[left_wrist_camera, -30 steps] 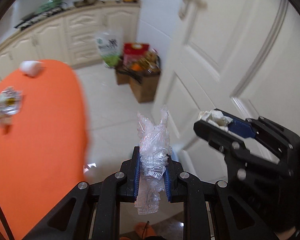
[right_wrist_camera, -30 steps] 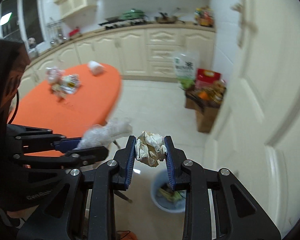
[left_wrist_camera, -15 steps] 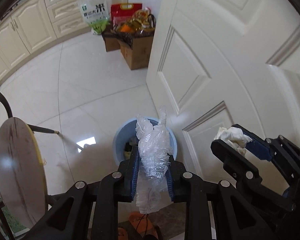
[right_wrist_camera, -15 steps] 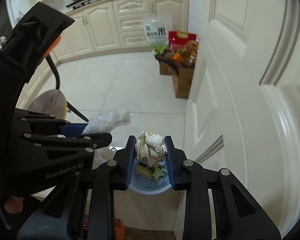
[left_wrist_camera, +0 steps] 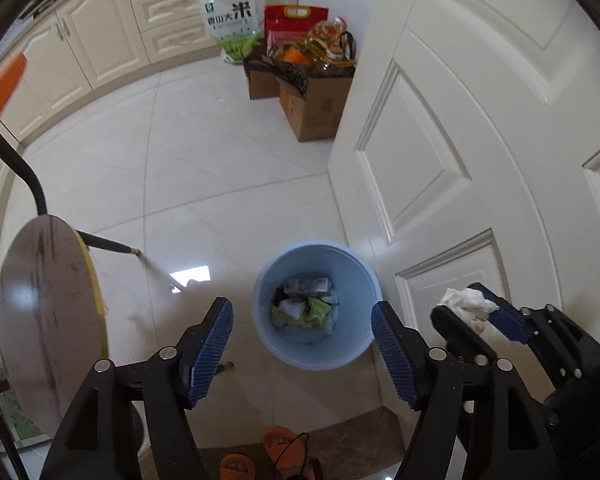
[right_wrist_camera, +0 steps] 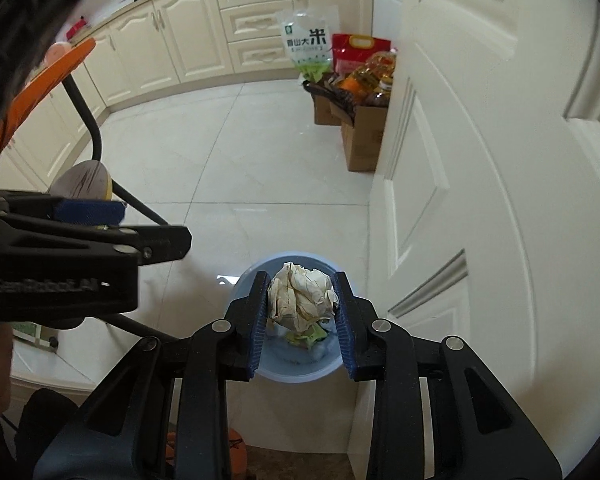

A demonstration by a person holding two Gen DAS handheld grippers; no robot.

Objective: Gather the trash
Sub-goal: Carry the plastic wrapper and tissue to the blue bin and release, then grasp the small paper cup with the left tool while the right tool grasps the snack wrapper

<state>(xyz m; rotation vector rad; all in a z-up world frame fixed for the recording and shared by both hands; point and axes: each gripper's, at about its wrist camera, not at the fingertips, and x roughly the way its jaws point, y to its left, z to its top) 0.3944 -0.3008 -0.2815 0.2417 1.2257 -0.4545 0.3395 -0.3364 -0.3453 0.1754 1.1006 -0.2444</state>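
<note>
A white door (left_wrist_camera: 480, 128) stands just beside the blue bin (left_wrist_camera: 317, 306) on the floor. The left gripper (left_wrist_camera: 302, 338), above the bin, has just been opening and is wide, with nothing between. The right gripper (right_wrist_camera: 301, 312) pinches a paper wad (right_wrist_camera: 302, 298) above the bin.

Bright, even daylight; floor (left_wrist_camera: 204, 152) glare, fisheye bending at edges, sharp centre.

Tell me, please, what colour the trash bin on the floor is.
The bin is light blue, seen best from the left wrist.
</note>
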